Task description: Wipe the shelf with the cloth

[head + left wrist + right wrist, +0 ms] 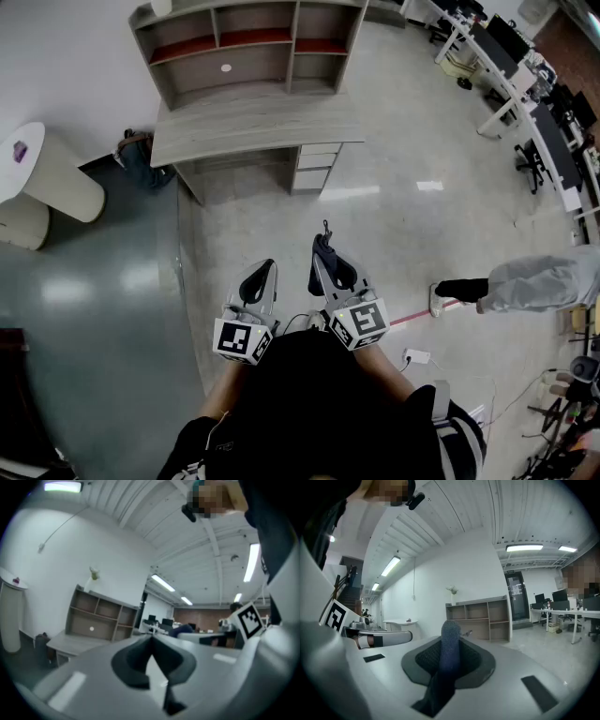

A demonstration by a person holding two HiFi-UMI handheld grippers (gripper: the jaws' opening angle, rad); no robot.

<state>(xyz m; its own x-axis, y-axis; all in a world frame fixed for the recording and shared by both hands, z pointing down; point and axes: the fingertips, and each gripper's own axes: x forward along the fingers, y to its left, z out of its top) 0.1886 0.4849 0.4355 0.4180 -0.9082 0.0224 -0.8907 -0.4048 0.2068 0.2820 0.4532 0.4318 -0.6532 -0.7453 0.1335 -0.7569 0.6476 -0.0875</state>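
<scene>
Your right gripper [451,641] was clamped on the dark blue cloth [448,660]. The cloth's long axis ran along the jaws, and its rounded end poked past the tips toward the shelf [251,47]. Your left gripper [151,641] was closed on nothing. Shelf well apart from you: the step likely called for walking close first, clamp firm, then laying the cloth's free end flat on a board.

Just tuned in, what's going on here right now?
A person stands back from the shelf, a gripper in each hand. The right gripper is shut on a dark blue cloth; the left gripper is shut with nothing in it. Open floor lies between them and the shelf, so no wiping is under way.
</scene>
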